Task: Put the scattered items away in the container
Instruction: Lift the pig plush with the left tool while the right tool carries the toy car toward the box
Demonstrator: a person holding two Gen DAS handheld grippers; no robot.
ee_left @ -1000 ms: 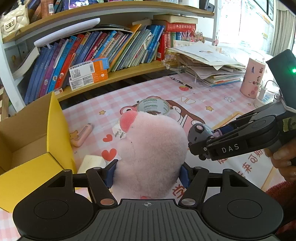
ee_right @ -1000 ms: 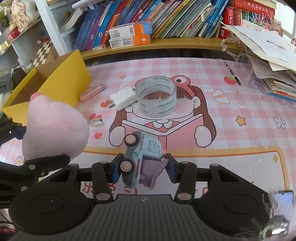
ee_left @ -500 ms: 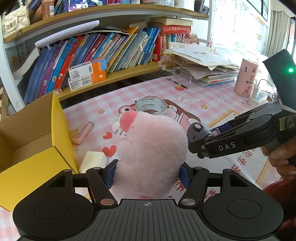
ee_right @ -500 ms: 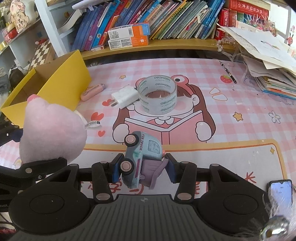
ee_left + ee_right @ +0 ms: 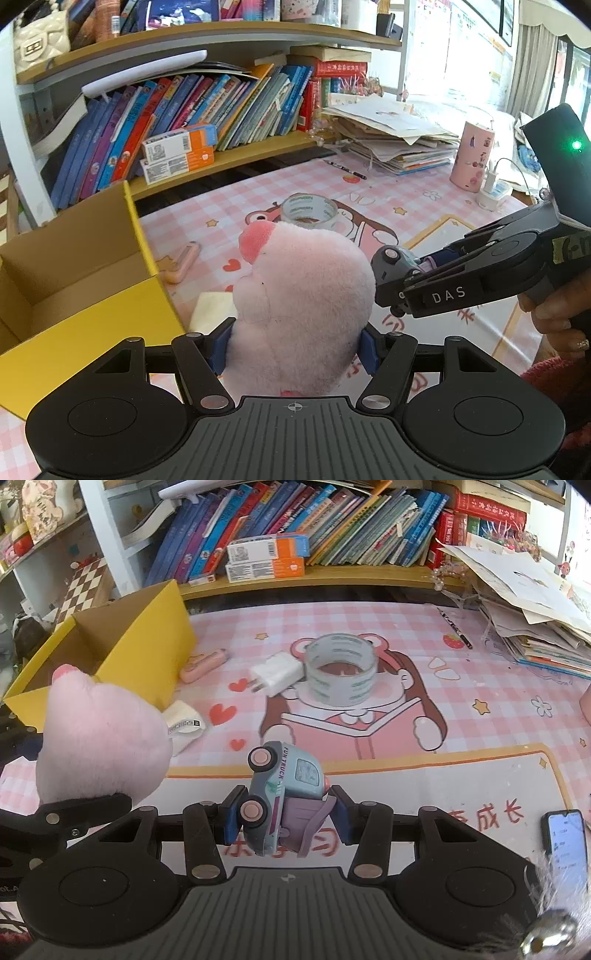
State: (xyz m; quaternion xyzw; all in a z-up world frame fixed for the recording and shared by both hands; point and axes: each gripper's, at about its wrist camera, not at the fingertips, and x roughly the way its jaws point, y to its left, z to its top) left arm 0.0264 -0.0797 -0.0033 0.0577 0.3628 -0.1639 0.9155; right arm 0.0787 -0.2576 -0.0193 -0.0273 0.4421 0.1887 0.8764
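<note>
My left gripper [image 5: 295, 345] is shut on a pink plush toy [image 5: 306, 310], held above the mat just right of the open yellow cardboard box [image 5: 74, 325]. The plush also shows at the left of the right wrist view [image 5: 99, 738]. My right gripper [image 5: 286, 818] is shut on a small blue toy truck [image 5: 284, 786] tipped on its side; from the left wrist view it hangs at the right [image 5: 397, 275]. On the pink mat lie a tape roll [image 5: 341, 674], a white charger [image 5: 277, 674], a pink case [image 5: 203, 664] and a folded white cloth [image 5: 184, 723].
A bookshelf [image 5: 317, 572] with books and orange boxes runs along the back. A paper stack [image 5: 535, 602] sits at the back right, with a pen [image 5: 456, 626] beside it. A phone [image 5: 565, 843] lies near the front right edge. A pink cup [image 5: 474, 160] stands at the far right.
Both grippers have drifted leftward toward the yellow box with their loads still held. The box looms larger in both views, and the phone has come into the right wrist view.
</note>
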